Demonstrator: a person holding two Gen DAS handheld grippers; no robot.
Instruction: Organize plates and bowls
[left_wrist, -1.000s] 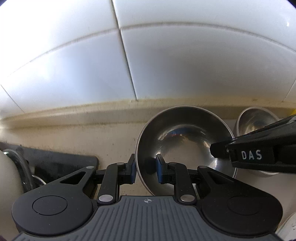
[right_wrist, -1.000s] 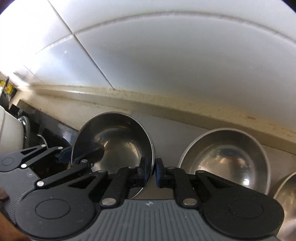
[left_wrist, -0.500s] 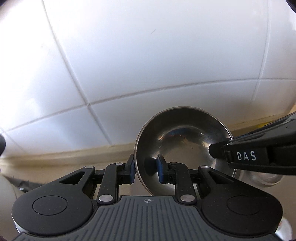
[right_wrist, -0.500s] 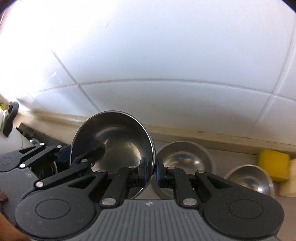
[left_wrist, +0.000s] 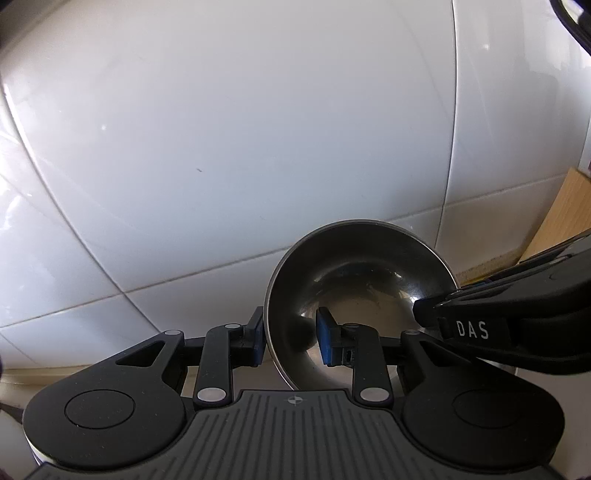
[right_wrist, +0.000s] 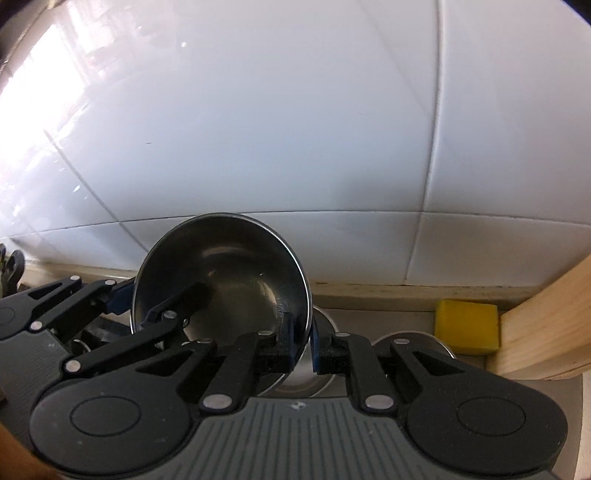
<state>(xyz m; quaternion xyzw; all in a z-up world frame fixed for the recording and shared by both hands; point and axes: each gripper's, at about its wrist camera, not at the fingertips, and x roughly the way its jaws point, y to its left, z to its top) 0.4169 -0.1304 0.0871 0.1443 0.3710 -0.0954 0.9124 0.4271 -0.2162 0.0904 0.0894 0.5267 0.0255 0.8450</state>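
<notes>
A steel bowl (left_wrist: 362, 280) hangs in the air in front of the white tiled wall, tilted with its hollow toward both cameras. My left gripper (left_wrist: 290, 341) straddles its left rim, one blue pad outside and one inside. Its jaws are opening, though the pads still look to touch the wall of the bowl. In the right wrist view my right gripper (right_wrist: 303, 339) is shut on the right rim of the steel bowl (right_wrist: 229, 266), and the left gripper (right_wrist: 159, 295) reaches in from the left. The right gripper (left_wrist: 424, 310) enters the left wrist view from the right.
Below the held bowl, two more steel bowls (right_wrist: 413, 339) rest on the counter, partly hidden. A yellow sponge (right_wrist: 465, 326) lies by the wall ledge. A wooden board (right_wrist: 546, 332) rises at the right. The tiled wall (left_wrist: 258, 147) is close ahead.
Both grippers have lifted the bowl: counter, ledge and the other bowls have slid down the views, and the wall fills them. The left pads stand slightly wider apart.
</notes>
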